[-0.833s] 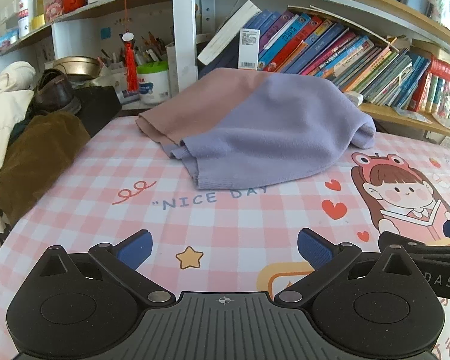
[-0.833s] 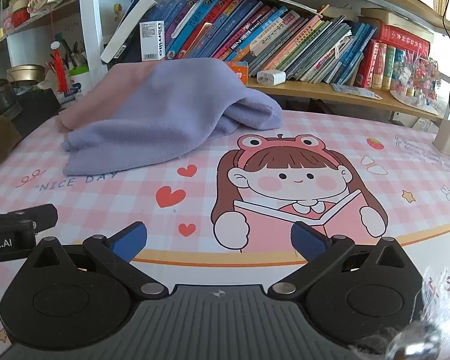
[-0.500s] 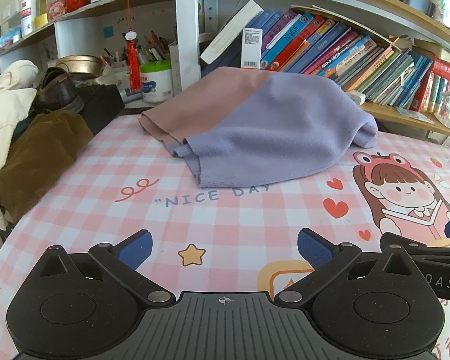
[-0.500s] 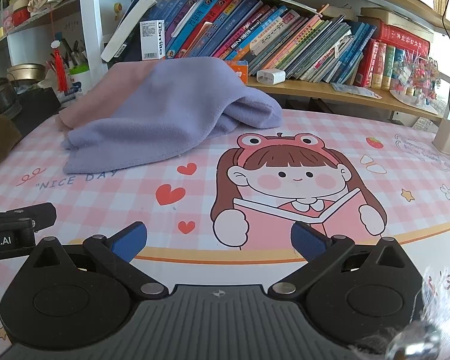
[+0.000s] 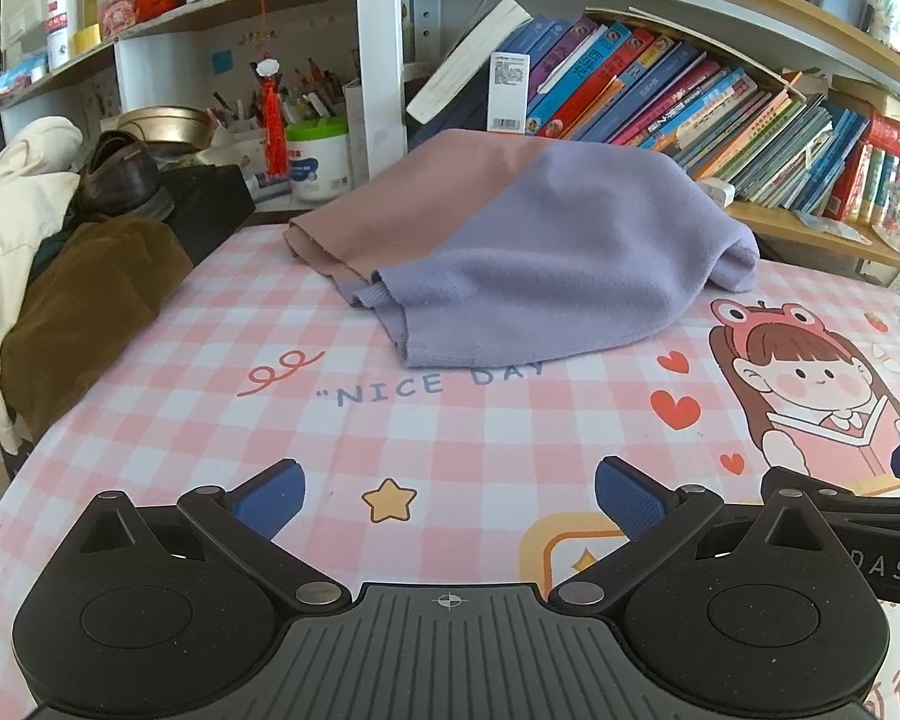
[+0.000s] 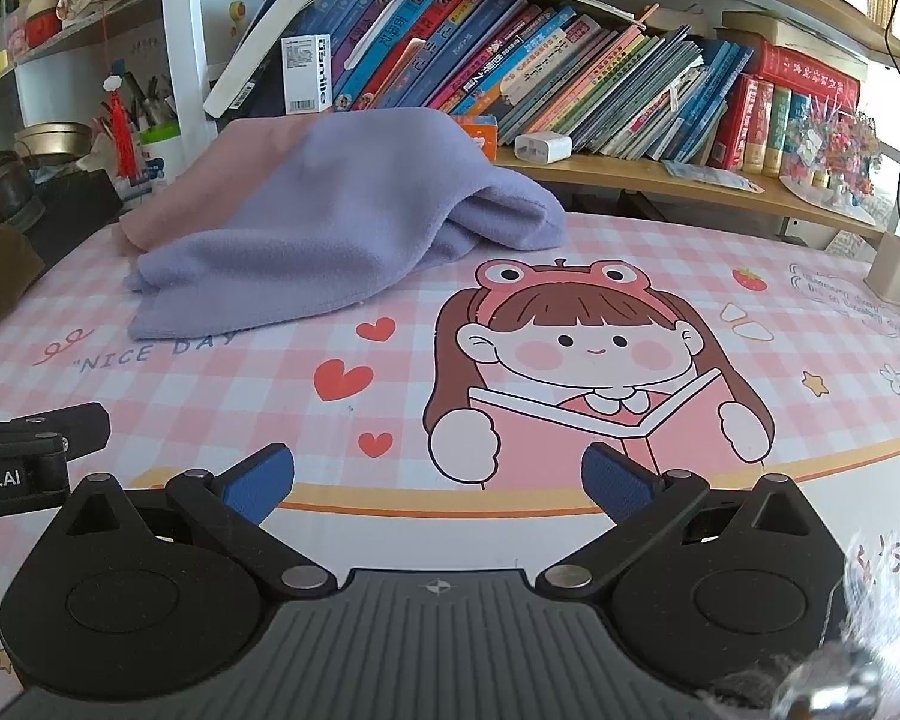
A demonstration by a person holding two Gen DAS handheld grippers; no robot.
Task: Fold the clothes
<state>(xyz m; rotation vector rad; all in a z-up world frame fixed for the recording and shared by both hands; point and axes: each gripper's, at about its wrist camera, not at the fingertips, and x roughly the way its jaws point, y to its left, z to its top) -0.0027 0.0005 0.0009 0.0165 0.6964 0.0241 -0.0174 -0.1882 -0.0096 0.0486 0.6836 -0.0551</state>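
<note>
Behind the pink checked tablecloth (image 5: 426, 438) stand crowded bookshelves (image 5: 678, 96), and compared with a moment before almost nothing has changed — only the left view has crept slightly nearer, so folding has not begun. Both the left gripper (image 5: 449, 495) and right gripper (image 6: 437, 483) are spread wide and empty, well apart from the pink-and-lilac garment (image 5: 528, 252) — a soft rumpled heap at the table's far side.

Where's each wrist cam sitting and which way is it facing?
Left wrist: behind the open left gripper, tilted down over the table, facing the pink-and-purple garment and bookshelf; the right gripper shows at the right edge.
Right wrist: behind the open right gripper, looking at the cartoon girl print; the left gripper shows at the left edge.
Shared: garment, bookshelf, table.
</note>
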